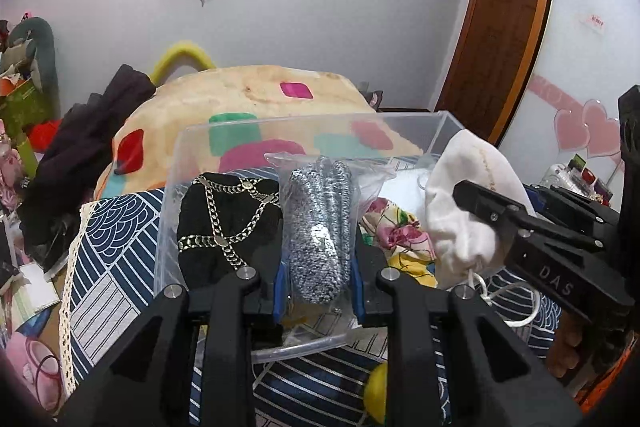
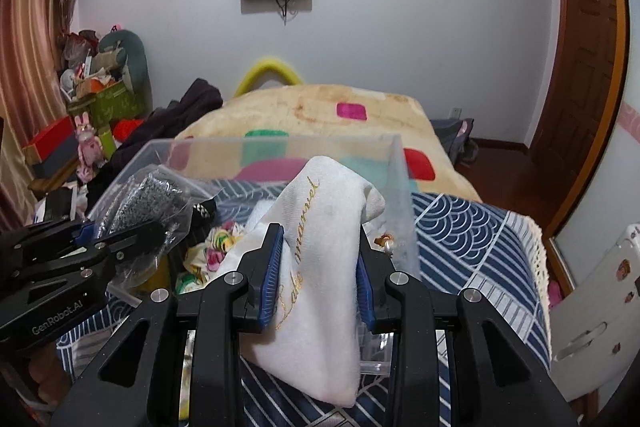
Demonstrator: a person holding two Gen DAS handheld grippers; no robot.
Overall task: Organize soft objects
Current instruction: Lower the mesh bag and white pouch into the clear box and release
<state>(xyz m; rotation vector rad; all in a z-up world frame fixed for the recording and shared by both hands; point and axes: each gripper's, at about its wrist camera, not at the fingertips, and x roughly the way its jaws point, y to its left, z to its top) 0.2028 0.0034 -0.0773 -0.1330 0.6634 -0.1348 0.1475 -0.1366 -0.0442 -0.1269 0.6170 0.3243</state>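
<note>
My left gripper (image 1: pixel 318 279) is shut on a clear plastic bag holding a grey-white knitted item (image 1: pixel 320 227), held over the clear plastic box (image 1: pixel 312 131). A black cloth with a gold chain print (image 1: pixel 228 223) lies in the box at its left. My right gripper (image 2: pixel 320 275) is shut on a white cloth pouch with gold lettering (image 2: pixel 324 239), held at the box's (image 2: pixel 280 147) near right side. The pouch (image 1: pixel 464 195) and right gripper also show in the left wrist view. A floral cloth (image 1: pixel 404 231) lies in the box between them.
The box stands on a navy patterned cover (image 2: pixel 472 239) with a lace edge. Behind it lies a cream blanket with coloured patches (image 2: pixel 320 115). Dark clothes (image 1: pixel 80 155) and clutter lie at the left. A yellow ball (image 1: pixel 376 391) sits near the front.
</note>
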